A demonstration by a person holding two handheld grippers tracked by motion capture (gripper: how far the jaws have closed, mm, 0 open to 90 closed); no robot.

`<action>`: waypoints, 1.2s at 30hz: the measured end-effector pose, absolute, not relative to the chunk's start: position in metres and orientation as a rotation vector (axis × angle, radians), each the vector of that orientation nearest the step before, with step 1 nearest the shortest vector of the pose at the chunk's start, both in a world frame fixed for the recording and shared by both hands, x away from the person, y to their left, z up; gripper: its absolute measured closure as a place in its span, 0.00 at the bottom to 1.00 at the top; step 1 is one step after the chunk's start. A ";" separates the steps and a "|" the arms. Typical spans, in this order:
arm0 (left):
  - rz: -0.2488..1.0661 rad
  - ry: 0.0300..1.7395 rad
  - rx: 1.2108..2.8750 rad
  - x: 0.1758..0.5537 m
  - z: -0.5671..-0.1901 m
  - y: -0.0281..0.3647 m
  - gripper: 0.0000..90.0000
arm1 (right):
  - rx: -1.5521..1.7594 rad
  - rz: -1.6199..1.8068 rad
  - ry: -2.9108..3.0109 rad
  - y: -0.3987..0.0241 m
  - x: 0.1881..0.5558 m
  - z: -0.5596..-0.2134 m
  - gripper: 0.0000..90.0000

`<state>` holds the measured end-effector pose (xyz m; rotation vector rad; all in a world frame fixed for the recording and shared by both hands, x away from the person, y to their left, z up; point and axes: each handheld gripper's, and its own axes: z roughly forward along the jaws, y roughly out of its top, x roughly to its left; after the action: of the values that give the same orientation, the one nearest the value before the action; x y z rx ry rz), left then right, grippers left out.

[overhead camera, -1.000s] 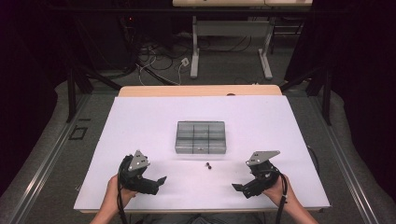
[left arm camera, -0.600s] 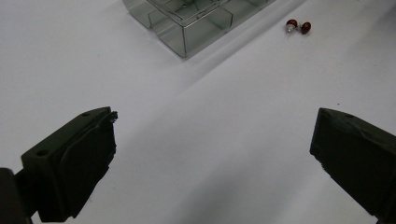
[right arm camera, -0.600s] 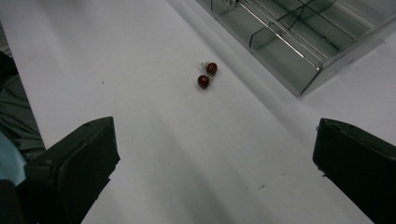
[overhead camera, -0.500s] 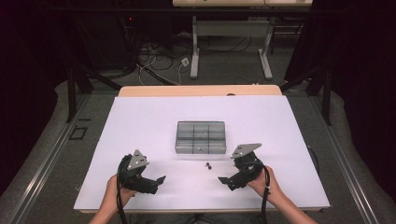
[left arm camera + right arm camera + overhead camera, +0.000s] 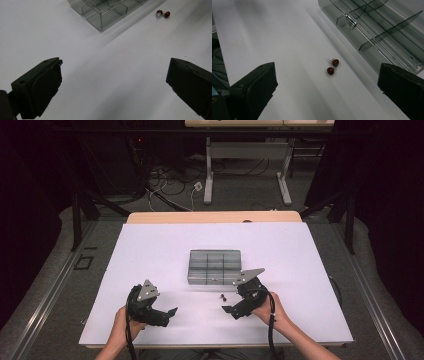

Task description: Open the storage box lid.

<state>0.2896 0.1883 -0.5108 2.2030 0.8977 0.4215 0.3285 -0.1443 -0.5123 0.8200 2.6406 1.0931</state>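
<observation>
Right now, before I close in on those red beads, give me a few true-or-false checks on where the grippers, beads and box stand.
1. The right gripper is open. True.
2. The two red beads lie inside the clear box. False: they lie on the white table, beside the box.
3. The left gripper holds a bead. False: it is open and holds nothing.
4. The box has divided compartments. True.

Left tool [image 5: 172,312] held low at lower left of the high view, jaws wide apart, forearm entering from the bottom edge; right tool [image 5: 227,310] at lower centre, jaws likewise spread, hand [image 5: 267,307] gripping behind.
</observation>
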 end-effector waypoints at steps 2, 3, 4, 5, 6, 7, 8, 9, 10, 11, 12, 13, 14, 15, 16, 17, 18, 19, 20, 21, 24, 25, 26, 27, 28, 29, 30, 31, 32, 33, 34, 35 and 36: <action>0.421 0.903 2.206 0.289 -0.510 0.189 0.00 | 0.814 1.102 2.646 -0.141 0.330 -0.512 0.03; 0.437 0.906 2.190 0.290 -0.512 0.188 0.00 | 0.817 1.106 2.644 -0.140 0.330 -0.511 0.04; 0.436 0.904 2.196 0.290 -0.512 0.188 0.00 | 0.822 1.111 2.638 -0.139 0.330 -0.511 0.05; 0.430 0.902 2.193 0.290 -0.512 0.188 0.00 | 0.822 1.116 2.644 -0.138 0.331 -0.511 0.06; 0.433 0.905 2.199 0.290 -0.512 0.188 0.00 | 0.819 1.119 2.647 -0.137 0.332 -0.511 0.07; 0.431 0.907 2.196 0.291 -0.513 0.188 0.00 | 0.829 1.128 2.637 -0.135 0.334 -0.511 0.09; 0.421 0.902 2.202 0.291 -0.512 0.188 0.00 | 0.830 1.122 2.639 -0.135 0.335 -0.511 0.12; 0.428 0.903 2.194 0.291 -0.513 0.187 0.00 | 0.836 1.122 2.636 -0.134 0.336 -0.511 0.13; 0.427 0.903 2.194 0.291 -0.513 0.187 0.00 | 0.838 1.130 2.638 -0.133 0.337 -0.511 0.14; 0.425 0.902 2.194 0.291 -0.513 0.187 0.00 | 0.840 1.127 2.644 -0.132 0.338 -0.511 0.16; 0.412 0.899 2.209 0.291 -0.512 0.188 0.00 | 0.844 1.123 2.634 -0.131 0.339 -0.512 0.17; 0.414 0.898 2.209 0.291 -0.512 0.188 0.00 | 0.852 1.119 2.636 -0.130 0.340 -0.512 0.18; 0.415 0.898 2.209 0.291 -0.512 0.188 0.00 | 0.846 1.123 2.637 -0.130 0.341 -0.512 0.20; 0.421 0.900 2.204 0.291 -0.512 0.188 0.00 | 0.862 1.118 2.633 -0.129 0.342 -0.512 0.22; 0.428 0.901 2.194 0.291 -0.513 0.187 0.00 | 0.855 1.118 2.630 -0.128 0.343 -0.512 0.24; 0.425 0.904 2.194 0.291 -0.513 0.187 0.00 | 0.870 1.119 2.628 -0.127 0.343 -0.512 0.26; 0.425 0.903 2.195 0.291 -0.513 0.187 0.00 | 0.862 1.129 2.613 -0.125 0.345 -0.512 0.28; 0.421 0.904 2.196 0.291 -0.513 0.187 0.00 | 0.877 1.122 2.615 -0.124 0.346 -0.511 0.30; 0.422 0.902 2.195 0.291 -0.513 0.187 0.00 | 0.868 1.131 2.609 -0.123 0.347 -0.512 0.32; 0.420 0.901 2.196 0.291 -0.513 0.187 0.00 | 0.881 1.127 2.612 -0.121 0.347 -0.512 0.34; 0.416 0.905 2.191 0.291 -0.514 0.186 0.00 | 0.886 1.114 2.602 -0.115 0.351 -0.513 0.41; 0.415 0.907 2.194 0.292 -0.514 0.186 0.00 | 0.882 1.100 2.609 -0.112 0.352 -0.513 0.44; 0.412 0.905 2.207 0.292 -0.513 0.187 0.00 | 0.878 1.090 2.608 -0.110 0.353 -0.514 0.49; 0.417 0.906 2.204 0.293 -0.514 0.187 0.00 | 0.893 1.070 2.615 -0.107 0.355 -0.516 0.52; 0.416 0.907 2.201 0.293 -0.514 0.187 0.00 | 0.893 1.054 2.617 -0.105 0.357 -0.518 0.55; 0.415 0.904 2.199 0.293 -0.514 0.187 0.00 | 0.898 1.046 2.622 -0.104 0.359 -0.519 0.58; 0.414 0.903 2.199 0.293 -0.514 0.187 0.00 | 0.908 1.042 2.626 -0.103 0.360 -0.522 0.60; 0.410 0.908 2.199 0.292 -0.514 0.186 0.00 | 0.932 1.046 2.620 -0.103 0.361 -0.523 0.63; 0.408 0.909 2.195 0.293 -0.514 0.186 0.00 | 0.964 1.052 2.611 -0.103 0.362 -0.525 0.66; 0.408 0.906 2.194 0.293 -0.514 0.186 0.00 | 0.990 1.057 2.606 -0.103 0.364 -0.526 0.69; 0.409 0.905 2.189 0.293 -0.514 0.186 0.00 | 0.980 1.052 2.607 -0.104 0.365 -0.527 0.71; 0.402 0.899 2.189 0.292 -0.514 0.185 0.00 | 0.995 1.043 2.602 -0.104 0.365 -0.527 0.72; 0.402 0.900 2.191 0.292 -0.514 0.185 0.00 | 1.006 1.050 2.600 -0.105 0.365 -0.527 0.75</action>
<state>0.2924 0.1853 -0.5137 2.1911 0.8998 0.4019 0.3654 -0.1046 -0.5267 1.0064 2.5997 1.0505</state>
